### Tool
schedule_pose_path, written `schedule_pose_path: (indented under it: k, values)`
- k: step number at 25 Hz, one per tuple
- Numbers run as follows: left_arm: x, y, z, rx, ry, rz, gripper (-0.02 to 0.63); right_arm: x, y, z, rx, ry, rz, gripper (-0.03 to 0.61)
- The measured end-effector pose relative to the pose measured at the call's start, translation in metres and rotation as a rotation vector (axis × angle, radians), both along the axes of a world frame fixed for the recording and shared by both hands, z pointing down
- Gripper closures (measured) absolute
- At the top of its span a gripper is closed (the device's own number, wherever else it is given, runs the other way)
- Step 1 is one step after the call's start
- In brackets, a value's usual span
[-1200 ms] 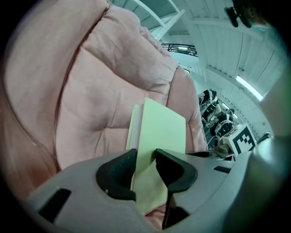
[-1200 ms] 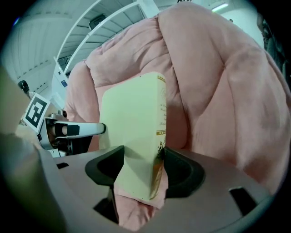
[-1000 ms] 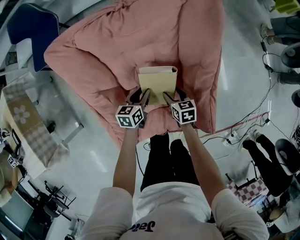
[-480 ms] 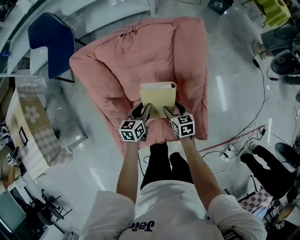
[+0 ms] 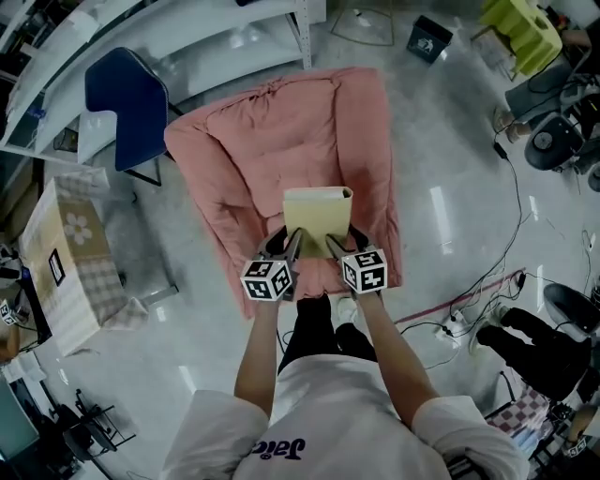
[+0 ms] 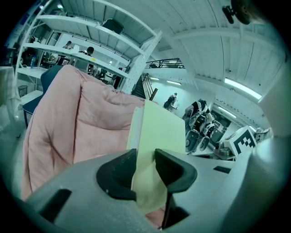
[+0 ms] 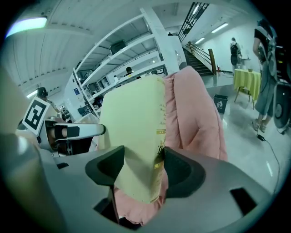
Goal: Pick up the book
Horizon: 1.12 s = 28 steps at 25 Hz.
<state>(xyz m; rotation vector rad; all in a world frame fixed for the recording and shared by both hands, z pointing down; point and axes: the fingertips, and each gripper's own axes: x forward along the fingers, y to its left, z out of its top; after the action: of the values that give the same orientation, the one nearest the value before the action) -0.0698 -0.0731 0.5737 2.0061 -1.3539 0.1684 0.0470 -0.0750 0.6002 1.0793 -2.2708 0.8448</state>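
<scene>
A pale yellow book (image 5: 317, 216) hangs in the air above a pink quilt (image 5: 272, 141), held by its near corners. My left gripper (image 5: 293, 239) is shut on the book's left near corner (image 6: 150, 150), jaws pressing both faces. My right gripper (image 5: 332, 242) is shut on the right near corner (image 7: 138, 150), beside the spine with its gold print (image 7: 160, 132). In each gripper view the far end of the book rises away from the jaws, with the quilt (image 6: 68, 132) behind it.
The quilt lies spread on a grey floor (image 5: 450, 169). A blue chair (image 5: 127, 103) and a patterned box (image 5: 66, 253) stand to the left. Cables (image 5: 469, 319) run at the right, white shelving (image 5: 187, 28) at the back. The person's legs (image 5: 314, 328) are directly below the book.
Both grippers have risen together with the book in them. The quilt and floor look farther off and more of the room shows. The grips have not changed.
</scene>
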Motion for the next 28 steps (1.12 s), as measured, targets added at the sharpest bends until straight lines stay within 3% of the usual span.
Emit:
schedule_pose_path:
  k: [15,28]
  values:
    - [0.029,0.036,-0.087,0.138,-0.032,-0.042,0.477,0.027,0.027,-0.086,0.16,-0.016,-0.04,0.307]
    - [0.022,0.064,-0.181,0.322,-0.061,-0.11,0.477,0.021,0.044,-0.182,0.345,-0.061,-0.089,0.308]
